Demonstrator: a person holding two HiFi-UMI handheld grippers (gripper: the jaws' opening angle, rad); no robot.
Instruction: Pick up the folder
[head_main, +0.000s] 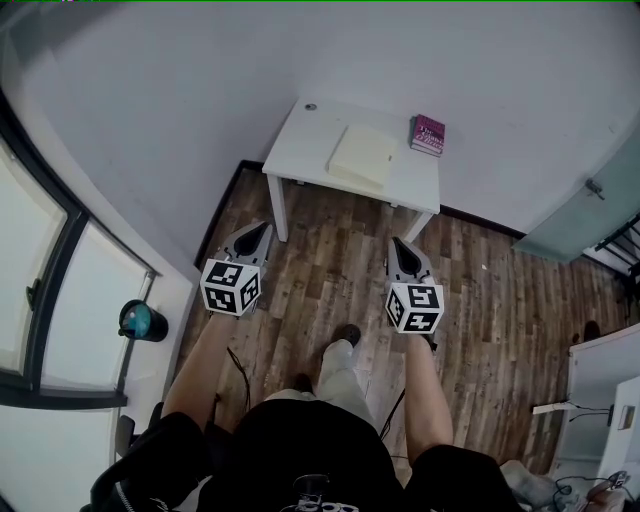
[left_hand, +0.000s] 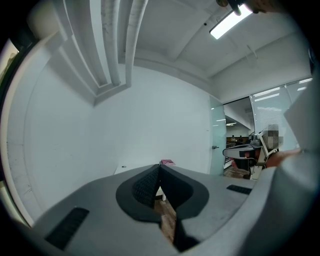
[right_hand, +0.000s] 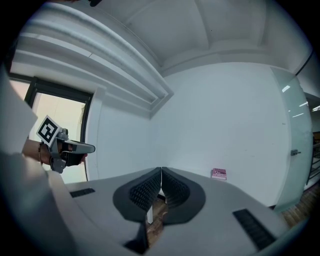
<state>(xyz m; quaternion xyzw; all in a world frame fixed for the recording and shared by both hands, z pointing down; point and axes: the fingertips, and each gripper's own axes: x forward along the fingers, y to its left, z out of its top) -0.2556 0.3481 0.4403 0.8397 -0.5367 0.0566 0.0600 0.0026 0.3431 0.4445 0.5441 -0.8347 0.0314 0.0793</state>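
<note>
A pale yellow folder (head_main: 363, 156) lies flat on a small white table (head_main: 300, 150) against the wall, with a pink book (head_main: 428, 134) at the table's right rear corner. My left gripper (head_main: 264, 230) and right gripper (head_main: 397, 243) hover over the wooden floor short of the table, both shut with nothing between the jaws. In the left gripper view the shut jaws hide most of the table, and only the pink book (left_hand: 167, 162) peeks above them. The right gripper view shows the pink book (right_hand: 218, 173) to the right of its shut jaws, and the left gripper (right_hand: 85, 147) at the left edge.
A window wall runs along the left, with a teal cup (head_main: 141, 322) on its sill. A frosted glass door (head_main: 585, 210) stands at the right. White furniture (head_main: 600, 385) sits at the right edge. The person's legs and a shoe (head_main: 346, 335) are on the floor between the grippers.
</note>
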